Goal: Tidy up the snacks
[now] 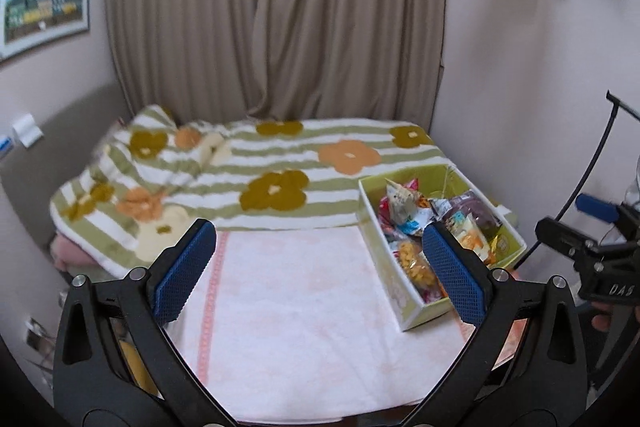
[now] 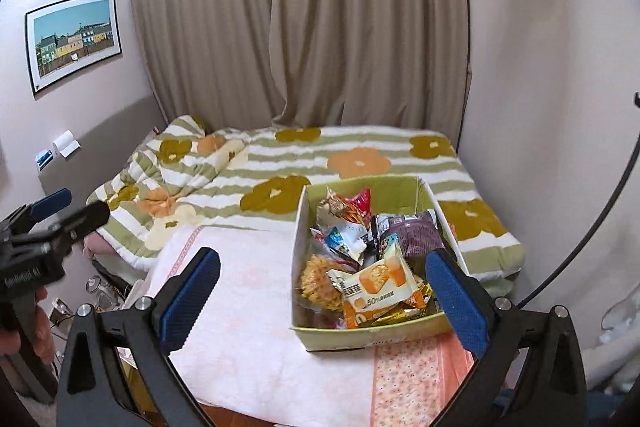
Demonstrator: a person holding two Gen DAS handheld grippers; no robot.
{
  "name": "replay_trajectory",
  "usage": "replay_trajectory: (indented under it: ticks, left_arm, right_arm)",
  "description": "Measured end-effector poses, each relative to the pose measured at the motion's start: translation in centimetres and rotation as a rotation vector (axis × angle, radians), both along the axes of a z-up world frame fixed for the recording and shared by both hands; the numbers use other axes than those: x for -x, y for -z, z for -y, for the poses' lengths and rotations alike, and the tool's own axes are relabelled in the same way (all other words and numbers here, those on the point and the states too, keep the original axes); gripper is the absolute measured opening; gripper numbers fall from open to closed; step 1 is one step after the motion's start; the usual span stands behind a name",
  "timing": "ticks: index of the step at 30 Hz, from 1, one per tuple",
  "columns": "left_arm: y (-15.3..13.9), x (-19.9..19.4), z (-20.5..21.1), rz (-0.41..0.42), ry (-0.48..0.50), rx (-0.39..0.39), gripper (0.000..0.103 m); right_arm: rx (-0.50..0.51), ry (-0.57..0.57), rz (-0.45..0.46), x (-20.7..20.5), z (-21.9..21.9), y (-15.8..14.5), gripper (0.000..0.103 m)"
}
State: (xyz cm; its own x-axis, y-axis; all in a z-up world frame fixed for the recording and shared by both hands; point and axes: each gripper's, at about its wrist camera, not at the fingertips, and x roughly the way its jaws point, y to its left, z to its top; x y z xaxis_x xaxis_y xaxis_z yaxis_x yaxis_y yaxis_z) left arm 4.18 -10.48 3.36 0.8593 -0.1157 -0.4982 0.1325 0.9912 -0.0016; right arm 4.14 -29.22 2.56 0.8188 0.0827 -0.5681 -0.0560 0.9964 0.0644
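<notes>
both tongs (image 1: 318, 267) (image 2: 322, 291) gape empty above the towel (image 1: 300, 307); snack box (image 2: 360, 337) looks full.

The box (image 2: 362, 341) at lower centre looked like matt green cardboard. The snacks (image 2: 374, 283) inside wore glossy, crinkled plastic wrappers. Under it lay a soft, nappy pale towel (image 2: 248, 311) and, at lower right, a printed cotton cloth (image 2: 404, 379). Behind, the blanket (image 2: 360, 163) was fleecy; the curtain (image 2: 320, 27) above was matt woven fabric. The fingers (image 1: 182, 277) carried rough blue textured pads on matt black plastic.
</notes>
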Motion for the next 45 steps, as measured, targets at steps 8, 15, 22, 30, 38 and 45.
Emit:
replay_trajectory:
  ticks: [8,15,22,30,38,45]
  left_arm:
    - [0.3,4.0,-0.8,0.034,0.004,0.007,0.103]
    - [0.5,4.6,-1.2,0.037,-0.003,0.025,0.103]
    - [0.5,4.5,-1.1,0.034,-0.003,0.025,0.103]
    - [0.7,4.8,-1.2,0.036,-0.006,0.019,0.103]
    - [0.8,5.0,-1.3,0.036,-0.007,0.019,0.103]
    - [0.8,5.0,-1.5,0.028,-0.008,0.022,0.103]
  right_arm:
    - [0.025,0.053,0.037,2.6,-1.2,0.4,0.102]
    - [0.029,0.075,0.049,3.1,-1.1,0.3,0.102]
    - [0.027,0.076,0.050,3.3,-1.0,0.3,0.102]
    - [0.025,0.077,0.054,3.3,-0.8,0.3,0.102]
    - [0.021,0.080,0.059,3.1,-1.4,0.1,0.102]
    - [0.021,0.079,0.058,3.1,-1.2,0.2,0.102]
